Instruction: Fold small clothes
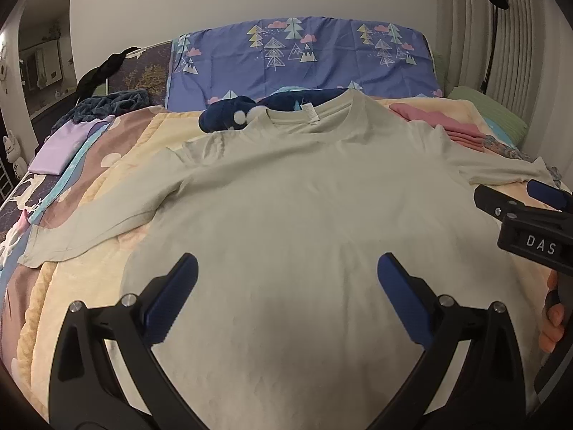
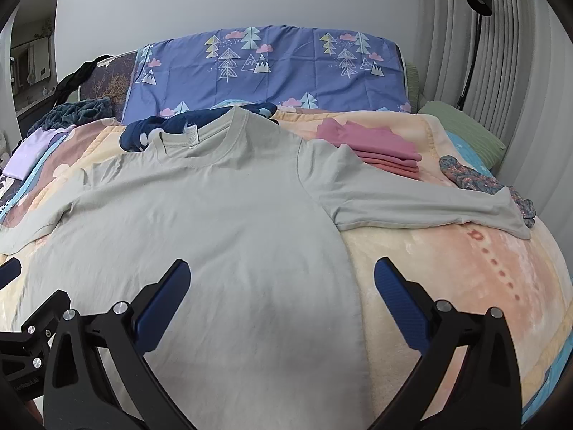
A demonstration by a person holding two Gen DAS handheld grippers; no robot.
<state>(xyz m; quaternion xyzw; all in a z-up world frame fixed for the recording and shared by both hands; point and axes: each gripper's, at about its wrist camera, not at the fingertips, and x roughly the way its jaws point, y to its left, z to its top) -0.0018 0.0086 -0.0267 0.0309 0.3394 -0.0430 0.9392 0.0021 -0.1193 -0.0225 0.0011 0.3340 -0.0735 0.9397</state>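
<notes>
T-shirt point(image 1: 286, 193) lies flat on the blanket point(image 2: 447, 268), collar away and hem nearest both tools, with left gripper point(image 1: 286, 297) and right gripper point(image 2: 281, 297) spread wide, grasping nothing, the right one straddling the shirt's right edge.

A pale green T-shirt point(image 2: 215, 208) is lying flat across the bed point(image 2: 447, 286), the right hand-held gripper point(image 2: 281, 279) hovering wide apart over its lower right edge.

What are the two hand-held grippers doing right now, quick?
Left hand-held gripper: open, holding nothing, over the pale green T-shirt.
Right hand-held gripper: open, holding nothing, over the same shirt's side edge.
</notes>
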